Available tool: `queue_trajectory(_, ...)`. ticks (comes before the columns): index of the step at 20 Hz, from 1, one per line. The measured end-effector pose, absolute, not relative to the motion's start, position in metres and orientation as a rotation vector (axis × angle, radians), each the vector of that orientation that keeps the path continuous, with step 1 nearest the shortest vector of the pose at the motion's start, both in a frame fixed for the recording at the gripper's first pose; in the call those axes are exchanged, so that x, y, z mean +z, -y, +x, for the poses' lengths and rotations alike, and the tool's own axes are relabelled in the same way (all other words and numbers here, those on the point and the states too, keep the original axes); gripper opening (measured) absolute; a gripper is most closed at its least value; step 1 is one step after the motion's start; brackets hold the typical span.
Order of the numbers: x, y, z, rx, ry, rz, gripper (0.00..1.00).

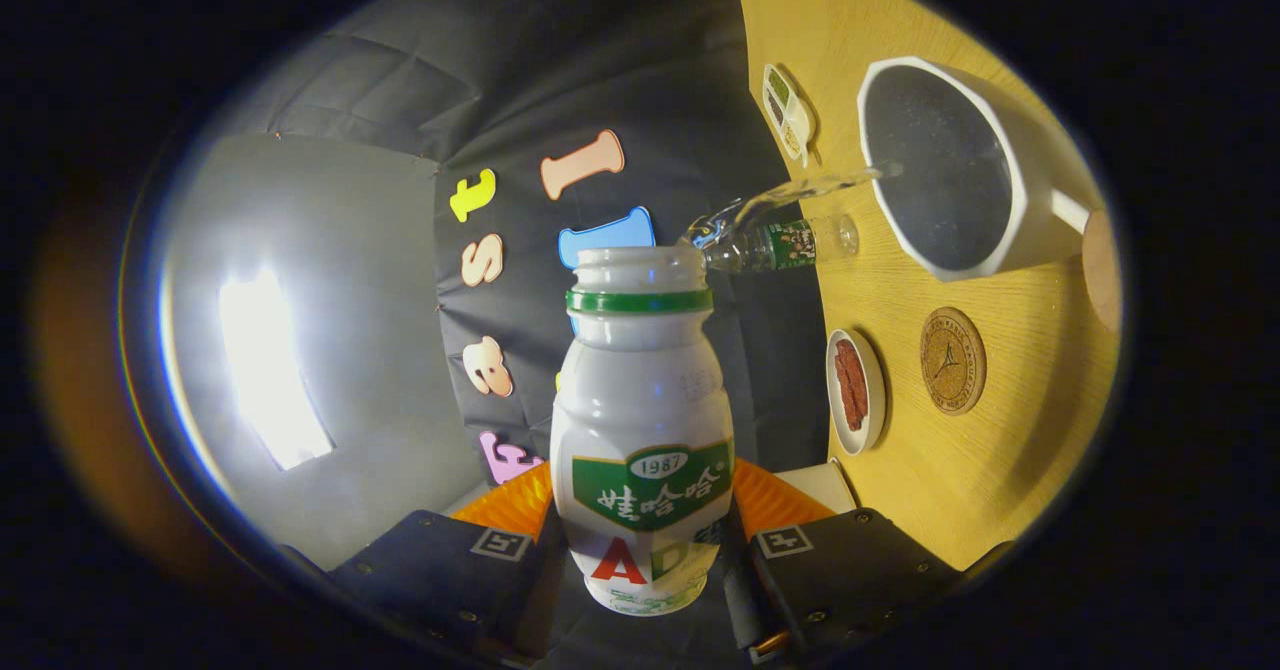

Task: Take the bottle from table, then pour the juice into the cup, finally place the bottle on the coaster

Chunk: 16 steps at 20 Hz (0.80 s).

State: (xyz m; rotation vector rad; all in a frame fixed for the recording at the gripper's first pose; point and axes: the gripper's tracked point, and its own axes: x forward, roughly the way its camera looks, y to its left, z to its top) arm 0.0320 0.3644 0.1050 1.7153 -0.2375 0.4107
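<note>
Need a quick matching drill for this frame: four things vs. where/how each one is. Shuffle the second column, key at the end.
Things:
1. bottle
2. cup
3. coaster
4. small dish

States:
A. bare cork round on the wooden table, nothing on it
B. clamped between the fingers of the gripper, cap off
C. holds reddish pieces, right beside the coaster
D. white, open mouth taking a clear stream of liquid

Pairs: 1-B, 2-D, 3-A, 4-C
</note>
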Motion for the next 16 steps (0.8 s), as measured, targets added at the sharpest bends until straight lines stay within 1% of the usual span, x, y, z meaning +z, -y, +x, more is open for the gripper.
queue_trajectory(16, 0.1085, -0.3652, 0.0322, 0.433, 0.244, 1.743, 0.67)
